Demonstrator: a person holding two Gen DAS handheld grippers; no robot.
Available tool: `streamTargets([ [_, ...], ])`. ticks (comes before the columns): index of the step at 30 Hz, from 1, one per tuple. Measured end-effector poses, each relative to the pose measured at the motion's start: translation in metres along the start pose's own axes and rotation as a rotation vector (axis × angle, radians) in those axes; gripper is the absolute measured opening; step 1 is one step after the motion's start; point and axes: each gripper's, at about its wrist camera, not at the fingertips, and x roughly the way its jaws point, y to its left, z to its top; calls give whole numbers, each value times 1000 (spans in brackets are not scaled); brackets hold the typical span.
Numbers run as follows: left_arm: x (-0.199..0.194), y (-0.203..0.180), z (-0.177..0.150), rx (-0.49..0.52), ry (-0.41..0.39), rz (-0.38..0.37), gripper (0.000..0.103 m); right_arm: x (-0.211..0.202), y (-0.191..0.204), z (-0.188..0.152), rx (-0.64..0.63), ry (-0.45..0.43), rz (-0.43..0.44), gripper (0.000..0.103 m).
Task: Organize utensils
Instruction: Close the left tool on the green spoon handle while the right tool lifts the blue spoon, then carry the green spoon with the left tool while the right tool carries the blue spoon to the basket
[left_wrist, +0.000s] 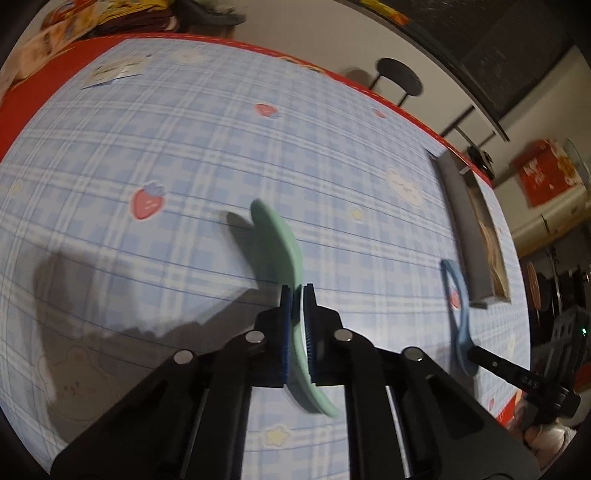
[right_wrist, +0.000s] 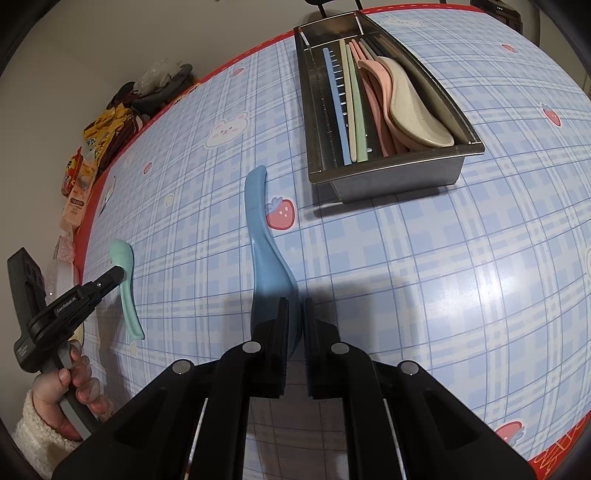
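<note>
Both grippers are clamping plastic spoons above the checked tablecloth.
The left gripper (left_wrist: 297, 291) is pinching the mint-green spoon (left_wrist: 275, 240), the right gripper (right_wrist: 295, 306) the pale-blue spoon (right_wrist: 264, 251); thin grips risk spoons twisting before reaching the metal tray (right_wrist: 388, 173).

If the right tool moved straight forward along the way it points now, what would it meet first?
Probably the tablecloth, since the right tool points down while shut on the blue spoon. The metal tray lies further on, to the right; depth is unclear.
</note>
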Motion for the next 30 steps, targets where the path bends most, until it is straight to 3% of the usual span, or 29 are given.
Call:
streamTargets([
  [6, 5, -24, -4, 78, 18, 14, 12, -3, 6, 1, -38, -11, -13, 8],
  [8, 6, -25, -4, 74, 20, 15, 16, -3, 12, 3, -83, -20, -26, 8],
  [10, 7, -24, -3, 68, 26, 15, 27, -3, 18, 5, -124, -27, -38, 9],
  [13, 4, -21, -3, 65, 22, 18, 29, 0, 22, 10, -162, -32, -49, 9],
  [18, -6, -13, -3, 49, 8, 14, 40, 6, 27, 21, -196, -36, -39, 22],
  [30, 6, -1, -13, -32, 67, -38, 39, 23, 33, 30, -224, -25, -30, 27],
])
